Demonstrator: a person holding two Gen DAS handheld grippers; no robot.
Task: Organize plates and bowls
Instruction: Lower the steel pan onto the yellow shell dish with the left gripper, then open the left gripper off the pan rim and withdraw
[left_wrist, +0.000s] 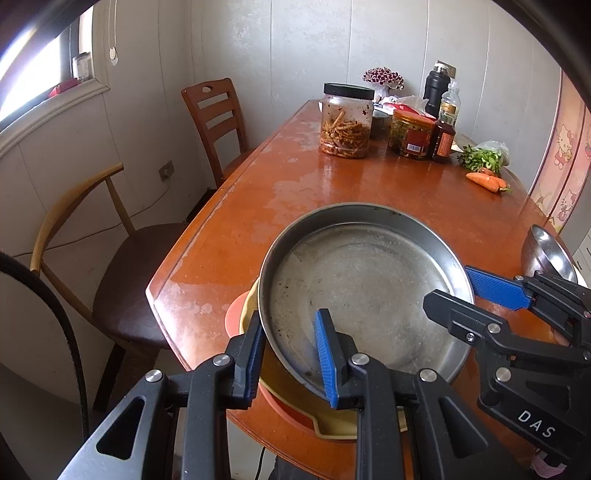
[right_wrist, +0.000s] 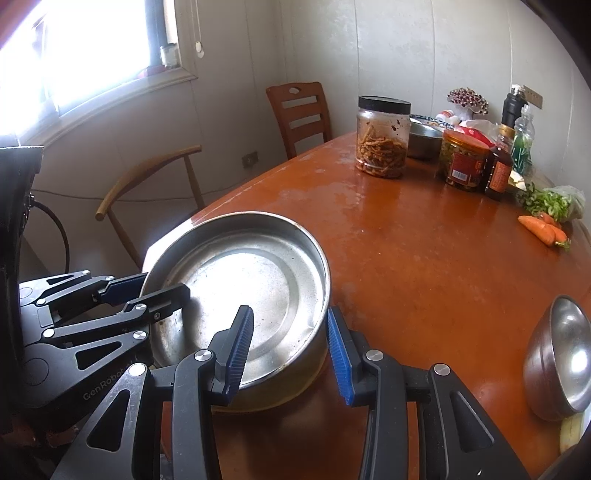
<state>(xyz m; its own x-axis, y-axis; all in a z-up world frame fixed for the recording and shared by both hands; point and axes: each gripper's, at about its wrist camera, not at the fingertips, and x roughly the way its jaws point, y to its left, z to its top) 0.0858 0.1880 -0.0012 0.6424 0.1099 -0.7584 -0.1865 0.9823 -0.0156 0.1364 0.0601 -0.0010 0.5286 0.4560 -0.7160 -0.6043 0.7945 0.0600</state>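
Left wrist view: left claw (left_wrist: 291, 354) pinches the steel pan (left_wrist: 369, 295) rim; right claw (right_wrist: 291, 347) apparently likewise.

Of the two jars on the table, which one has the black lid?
The taller clear jar holding brownish strips, standing nearer the wooden chair. The shorter jar beside it has a red label and an orange lid.
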